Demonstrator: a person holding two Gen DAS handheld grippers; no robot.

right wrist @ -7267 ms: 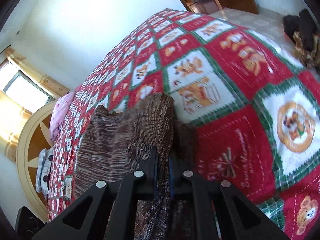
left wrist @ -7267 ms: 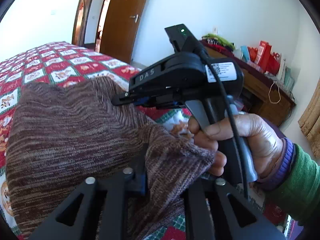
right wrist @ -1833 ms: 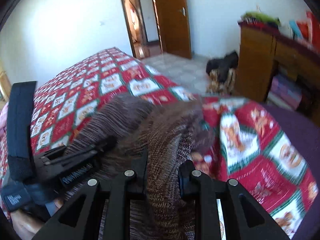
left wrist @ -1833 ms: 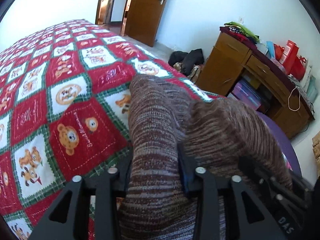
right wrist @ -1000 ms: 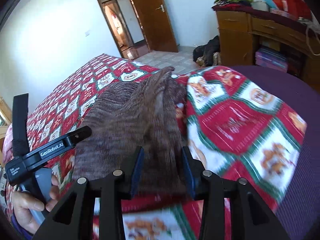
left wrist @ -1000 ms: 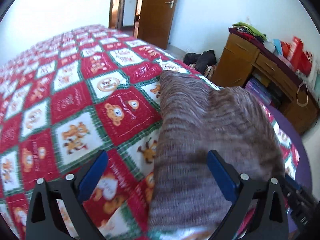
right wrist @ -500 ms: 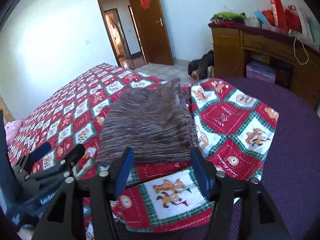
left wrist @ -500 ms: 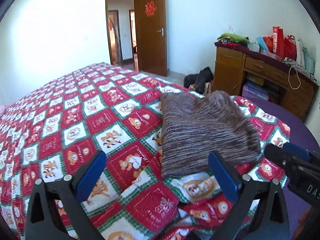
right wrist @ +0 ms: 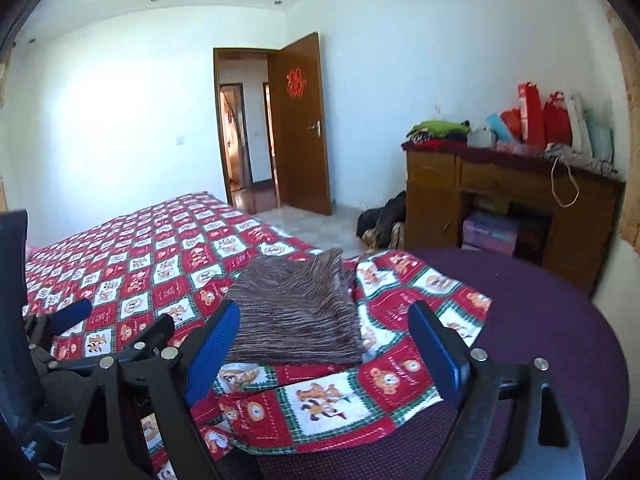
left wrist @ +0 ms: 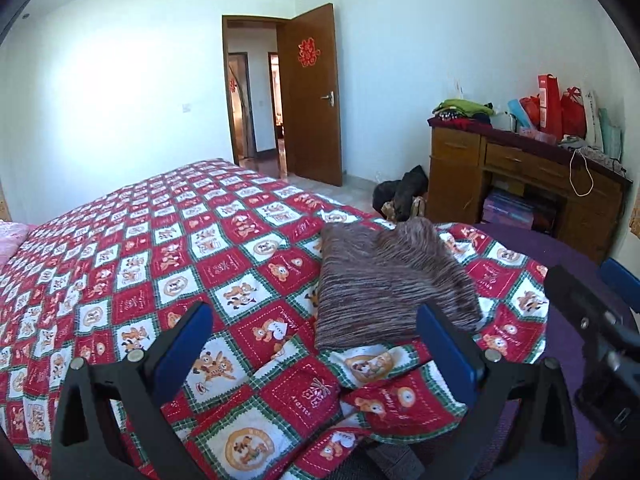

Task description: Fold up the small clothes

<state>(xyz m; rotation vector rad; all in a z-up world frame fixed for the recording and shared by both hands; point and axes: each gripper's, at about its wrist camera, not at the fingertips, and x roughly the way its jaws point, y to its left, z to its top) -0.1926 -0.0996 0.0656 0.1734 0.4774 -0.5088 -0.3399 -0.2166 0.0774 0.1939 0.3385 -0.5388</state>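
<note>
Folded sweater (left wrist: 384,280) on quilt (left wrist: 160,264) — jaws spread.

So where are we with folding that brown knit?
Done: the brown knit garment lies folded flat on the patterned quilt. In hand: nothing; the left gripper and right gripper are open, clear of it. Left: no other unfolded clothes visible on the bed.

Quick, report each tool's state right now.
Left tool: open, holding nothing.
Right tool: open, holding nothing; the folded brown knit garment lies free on the quilt.
</note>
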